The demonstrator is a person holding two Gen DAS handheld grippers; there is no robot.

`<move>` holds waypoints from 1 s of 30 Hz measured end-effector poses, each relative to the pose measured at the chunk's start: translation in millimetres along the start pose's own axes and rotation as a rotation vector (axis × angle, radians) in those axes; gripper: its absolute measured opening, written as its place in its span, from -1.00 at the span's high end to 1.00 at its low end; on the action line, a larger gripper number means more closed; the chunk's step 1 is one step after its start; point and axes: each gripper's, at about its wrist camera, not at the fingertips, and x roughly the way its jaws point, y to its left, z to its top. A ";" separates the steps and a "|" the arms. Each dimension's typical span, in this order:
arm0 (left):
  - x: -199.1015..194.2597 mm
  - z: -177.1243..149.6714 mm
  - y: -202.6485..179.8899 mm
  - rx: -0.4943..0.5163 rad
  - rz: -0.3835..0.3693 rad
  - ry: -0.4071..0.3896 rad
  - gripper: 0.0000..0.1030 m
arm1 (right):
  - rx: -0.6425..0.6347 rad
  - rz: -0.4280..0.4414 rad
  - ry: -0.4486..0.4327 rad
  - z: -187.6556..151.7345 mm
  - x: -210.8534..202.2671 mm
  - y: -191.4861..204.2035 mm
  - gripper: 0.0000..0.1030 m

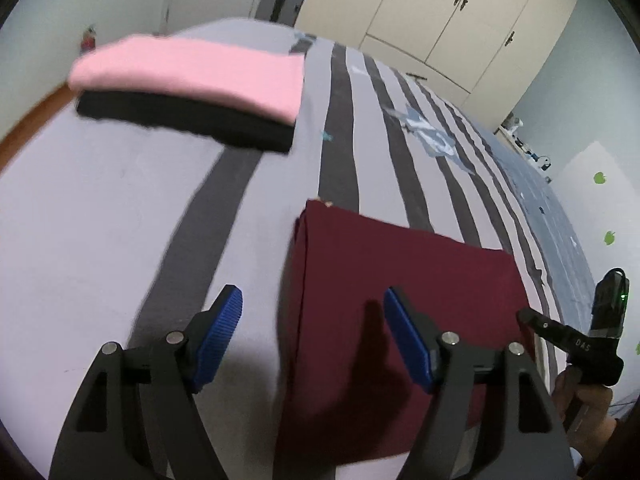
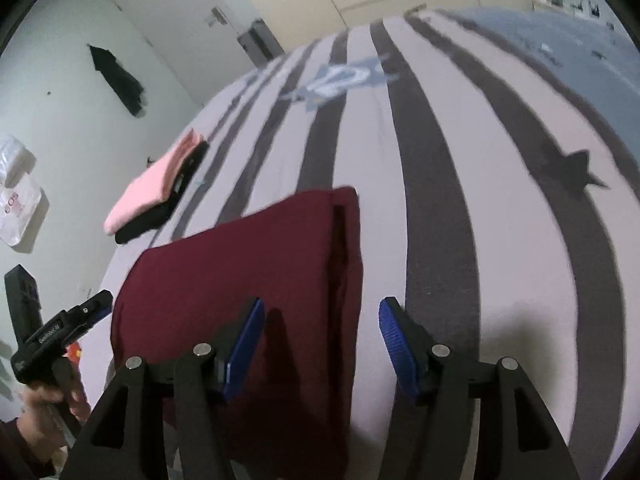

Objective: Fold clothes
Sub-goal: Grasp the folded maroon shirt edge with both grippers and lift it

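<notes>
A folded maroon garment [image 1: 400, 280] lies flat on the striped bed sheet [image 1: 120, 208]. My left gripper [image 1: 312, 304] hovers open over the garment's left edge, nothing between its blue pads. In the right wrist view the same maroon garment [image 2: 248, 272] lies under my right gripper [image 2: 322, 312], which is open above the garment's right edge with nothing pinched. The right gripper's body [image 1: 576, 344] shows at the right edge of the left wrist view, and the left gripper's body [image 2: 60, 332] shows at the left edge of the right wrist view, each held by a hand.
A stack of a folded pink garment [image 1: 192, 72] on a black one [image 1: 180, 124] lies at the far left of the bed. White wardrobes [image 1: 440, 12] stand behind the bed. A door [image 2: 180, 20] and a plastic bag [image 2: 16, 208] are by the left wall.
</notes>
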 end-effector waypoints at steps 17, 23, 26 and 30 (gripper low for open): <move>12.8 -16.9 -9.1 -0.055 -0.151 0.094 -0.42 | 0.007 0.106 0.062 -14.1 17.8 4.7 -0.12; 13.4 -18.2 -14.9 -0.037 -0.170 0.090 -0.03 | 0.050 0.139 0.057 -8.1 25.0 0.5 0.09; 9.8 -18.6 -16.2 -0.041 -0.196 0.079 0.32 | 0.053 0.155 0.068 -7.6 27.1 1.6 0.46; 4.0 -13.4 -23.2 -0.002 -0.184 0.052 0.46 | 0.004 0.105 0.054 -7.1 21.5 14.1 0.66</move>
